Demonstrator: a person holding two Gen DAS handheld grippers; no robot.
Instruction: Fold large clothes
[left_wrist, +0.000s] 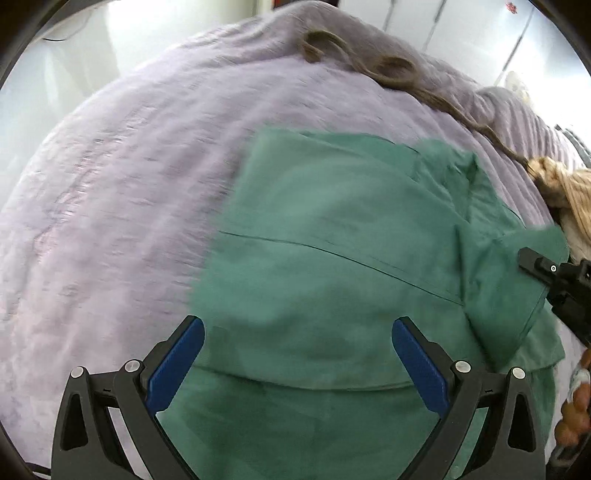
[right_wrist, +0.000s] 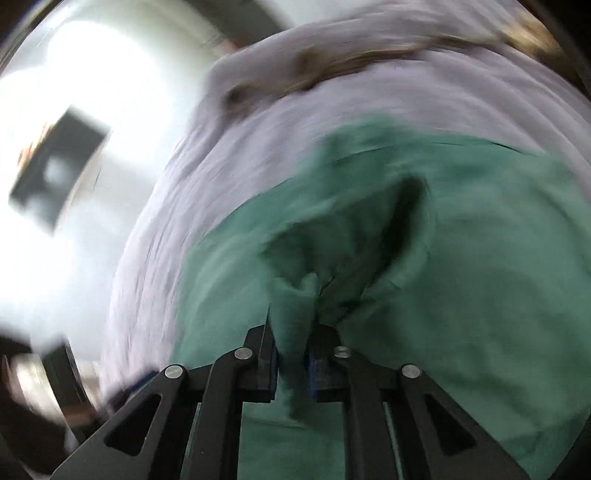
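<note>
No brand, label or legible writing is shown in either view; a small red mark at the upper right of the left wrist view is too small to be read.

A green garment (left_wrist: 332, 258) is seen spread across a lilac bedcover (left_wrist: 110, 203), filling the centre and lower right of the left wrist view. The cloth is plain, matte and lightly creased, crossed by a long seam running from centre left toward the right, with a folded layer edge lying low in the frame and a flap turned over at the right. The left gripper (left_wrist: 297, 363) is held over the garment with its blue pads (left_wrist: 177, 365) set wide apart and nothing caught between them.

In the right wrist view, the right gripper (right_wrist: 291, 354) is shown closed on a bunched ridge of the garment (right_wrist: 461, 258), the cloth drawn up into a dark hollow fold just beyond the fingertips. The same gripper (left_wrist: 554, 280) is visible at the right edge of the left wrist view, resting against the turned flap.

A brown cord (left_wrist: 369, 70) is laid in loops along the upper part of the bedcover (right_wrist: 277, 147). A tan knitted item (left_wrist: 569, 199) is cut off at the right edge, and below it an orange object cannot be identified. The right wrist view is heavily blurred: a dark rectangular object (right_wrist: 59, 173) at the left cannot be made out.
</note>
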